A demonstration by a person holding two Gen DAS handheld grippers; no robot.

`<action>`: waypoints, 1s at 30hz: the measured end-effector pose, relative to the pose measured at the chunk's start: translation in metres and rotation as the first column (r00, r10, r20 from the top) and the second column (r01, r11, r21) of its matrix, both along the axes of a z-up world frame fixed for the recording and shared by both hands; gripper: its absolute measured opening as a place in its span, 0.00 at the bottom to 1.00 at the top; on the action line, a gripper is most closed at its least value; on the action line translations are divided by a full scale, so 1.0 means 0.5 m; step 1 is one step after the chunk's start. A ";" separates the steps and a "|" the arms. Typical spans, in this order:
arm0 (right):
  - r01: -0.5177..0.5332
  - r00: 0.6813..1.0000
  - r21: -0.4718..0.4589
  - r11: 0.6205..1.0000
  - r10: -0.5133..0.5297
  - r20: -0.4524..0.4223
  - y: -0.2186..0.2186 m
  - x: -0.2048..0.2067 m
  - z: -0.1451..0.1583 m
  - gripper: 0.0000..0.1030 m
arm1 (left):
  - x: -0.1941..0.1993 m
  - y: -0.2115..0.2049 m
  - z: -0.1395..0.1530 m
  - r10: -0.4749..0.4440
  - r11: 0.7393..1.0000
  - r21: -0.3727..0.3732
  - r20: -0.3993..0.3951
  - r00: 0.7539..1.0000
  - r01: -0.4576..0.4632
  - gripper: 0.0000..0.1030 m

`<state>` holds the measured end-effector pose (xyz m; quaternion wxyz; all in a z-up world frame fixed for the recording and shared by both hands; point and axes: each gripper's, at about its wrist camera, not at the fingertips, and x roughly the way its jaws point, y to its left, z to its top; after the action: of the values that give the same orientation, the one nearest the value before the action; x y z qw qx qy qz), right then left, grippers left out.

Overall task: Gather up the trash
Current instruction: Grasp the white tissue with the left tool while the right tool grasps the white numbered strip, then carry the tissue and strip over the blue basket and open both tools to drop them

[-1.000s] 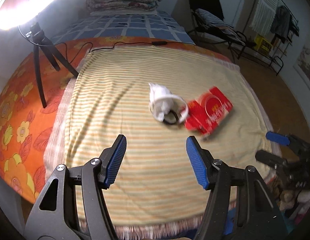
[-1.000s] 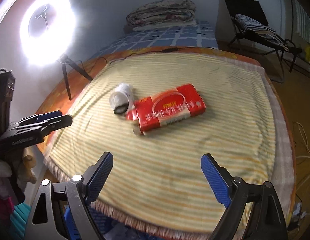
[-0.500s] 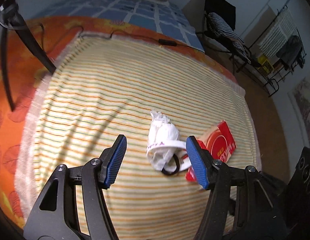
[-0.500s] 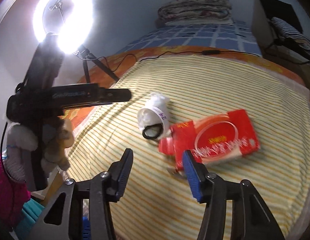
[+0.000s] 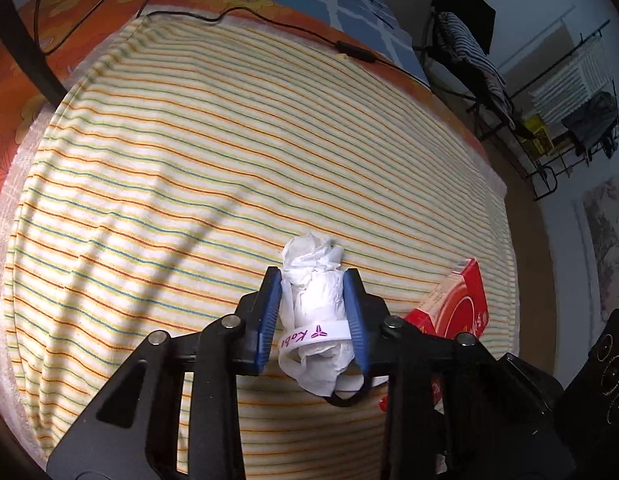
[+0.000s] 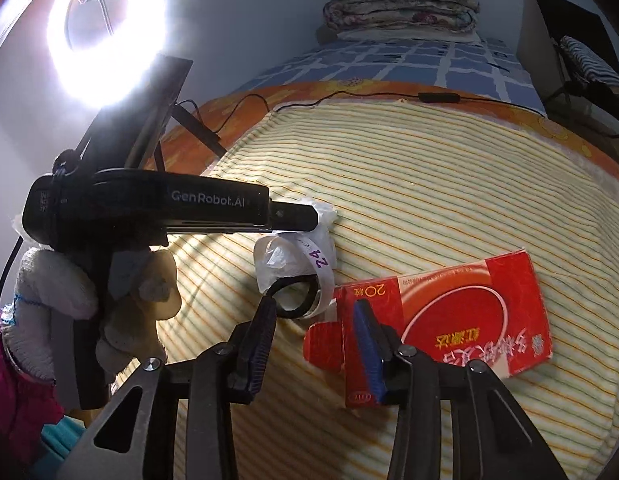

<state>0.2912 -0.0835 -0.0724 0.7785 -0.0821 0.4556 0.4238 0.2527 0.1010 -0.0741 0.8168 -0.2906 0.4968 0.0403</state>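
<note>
A crumpled white trash bundle (image 5: 315, 300) with a white band and a black ring lies on the striped blanket (image 5: 189, 160). My left gripper (image 5: 313, 312) has closed its blue pads on both sides of it. The bundle also shows in the right wrist view (image 6: 297, 256), with the left gripper (image 6: 309, 216) over it. A red flat carton (image 6: 461, 320) lies right of the bundle; its edge shows in the left wrist view (image 5: 465, 308). My right gripper (image 6: 315, 320) is partly open, low over the carton's open flap end, with the black ring by its left pad.
A bright ring light (image 6: 105, 28) on a tripod stands at the left of the bed. A black cable (image 5: 269, 24) runs along the blanket's far edge. Folded quilts (image 6: 401, 4) sit at the bed's far end. A chair (image 5: 465, 36) and rack (image 5: 569, 120) stand to the right.
My left gripper has moved forward and down over the white bundle and closed on it. My right gripper has come closer to the carton's flap end, its jaws still narrowed.
</note>
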 end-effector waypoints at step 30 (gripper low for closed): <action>-0.073 0.990 0.135 0.988 0.088 -0.107 0.023 -0.019 0.013 0.06 | -0.057 0.053 0.047 0.053 0.997 0.060 0.047 0.997 -0.056 0.12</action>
<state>0.2819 -0.0722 -0.0660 0.7376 -0.0253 0.4662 0.4878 0.2243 0.1277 -0.0508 0.8350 -0.2797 0.4685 0.0712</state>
